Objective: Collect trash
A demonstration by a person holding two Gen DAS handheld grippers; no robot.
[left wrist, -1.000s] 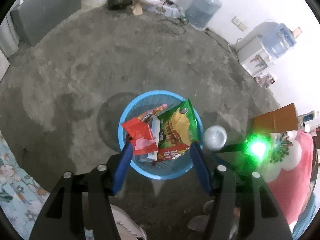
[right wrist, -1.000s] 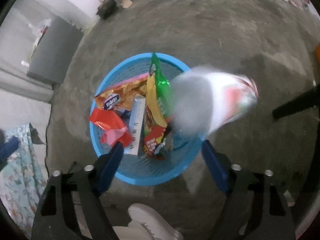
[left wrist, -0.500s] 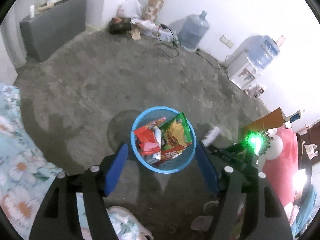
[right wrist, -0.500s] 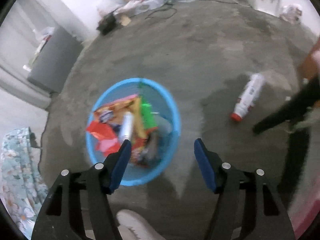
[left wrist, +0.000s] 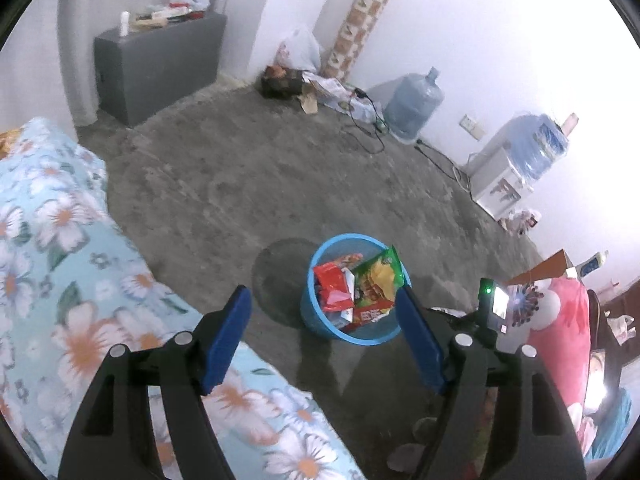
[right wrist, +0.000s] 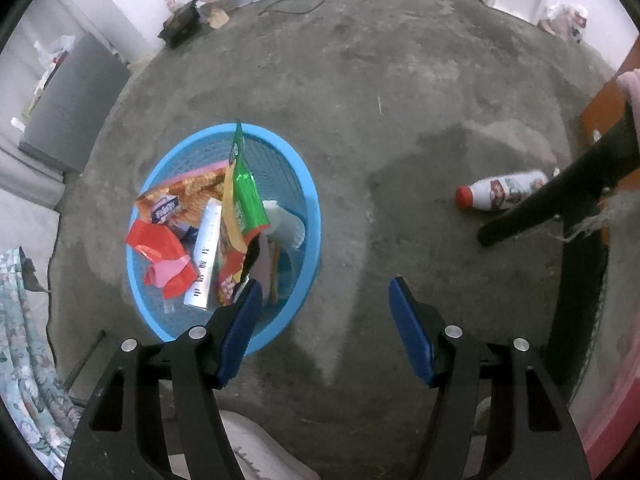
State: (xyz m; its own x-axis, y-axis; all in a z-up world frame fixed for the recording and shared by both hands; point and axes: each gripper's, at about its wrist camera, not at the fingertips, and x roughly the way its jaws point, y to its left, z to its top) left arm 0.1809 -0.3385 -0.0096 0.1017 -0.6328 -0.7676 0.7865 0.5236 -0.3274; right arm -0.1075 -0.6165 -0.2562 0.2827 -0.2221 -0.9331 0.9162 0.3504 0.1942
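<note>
A blue mesh basket (right wrist: 308, 216) stands on the concrete floor, filled with snack wrappers: a green chip bag (right wrist: 244, 192), a red wrapper (right wrist: 160, 244) and a white box (right wrist: 206, 256). It also shows in the left wrist view (left wrist: 376, 338). A white bottle with a red cap (right wrist: 500, 190) lies on the floor to the right of the basket, outside it. My right gripper (right wrist: 325, 328) is open and empty, above the floor just right of the basket. My left gripper (left wrist: 322, 340) is open and empty, high above the basket.
A flowered bedcover (left wrist: 60, 260) fills the left. A grey cabinet (left wrist: 160, 60), water jugs (left wrist: 414, 104), cables (left wrist: 368, 128) and clutter line the far wall. A black bar (right wrist: 560, 192) and a pink cushion (left wrist: 564, 340) stand at the right.
The white bottle left my right gripper, missed the basket and came to rest on the floor at the right. Both grippers rose and pulled back from the basket.
</note>
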